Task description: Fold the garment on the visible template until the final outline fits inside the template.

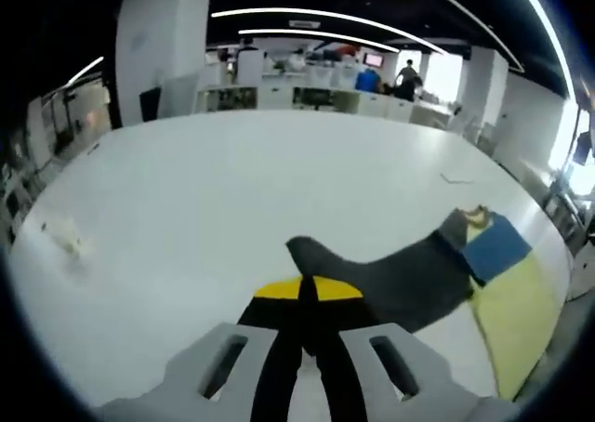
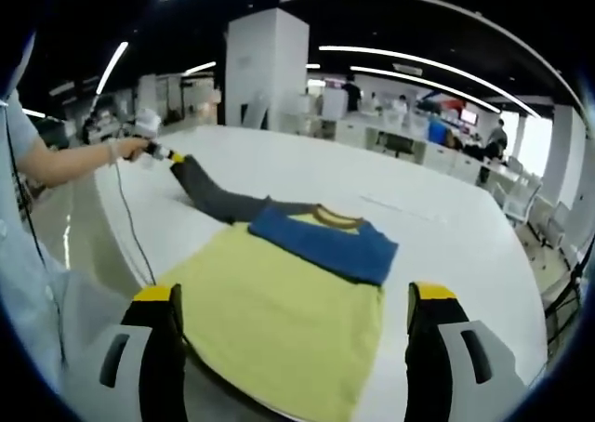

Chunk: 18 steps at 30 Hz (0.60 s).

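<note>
Left gripper pinching sleeve, right gripper spread

an open-plan office: beyond the big white table stand rows of desks with people, white square columns, and long ceiling light strips overhead.
</note>
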### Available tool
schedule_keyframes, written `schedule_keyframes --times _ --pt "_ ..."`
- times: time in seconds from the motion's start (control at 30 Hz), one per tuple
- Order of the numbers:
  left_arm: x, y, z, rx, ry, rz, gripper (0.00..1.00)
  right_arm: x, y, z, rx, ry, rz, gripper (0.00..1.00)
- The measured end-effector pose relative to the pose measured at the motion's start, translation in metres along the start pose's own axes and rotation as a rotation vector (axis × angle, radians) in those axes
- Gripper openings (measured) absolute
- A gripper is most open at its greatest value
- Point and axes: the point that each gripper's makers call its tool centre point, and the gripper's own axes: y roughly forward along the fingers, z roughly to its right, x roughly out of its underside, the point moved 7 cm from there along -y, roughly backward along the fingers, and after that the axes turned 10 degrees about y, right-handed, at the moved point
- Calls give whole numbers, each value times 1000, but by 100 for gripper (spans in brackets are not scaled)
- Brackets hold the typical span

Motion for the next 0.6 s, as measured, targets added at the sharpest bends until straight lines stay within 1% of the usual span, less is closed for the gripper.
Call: schedule_keyframes --times 0.1,0.23,0.47,0.6 --pt "-5 -2 4 9 11 4 0 -1 -1 0 0 5 7 100" --pt "-12 -3 9 12 26 19 0 0 -2 -1 -4 1 -3 100" --pt "-29 -6 16 24 47 50 0 -1 -3 -2 -10 6 -2 100" --pt "-34 -9 21 30 51 61 0 -1 -3 -2 -11 4 -4 100"
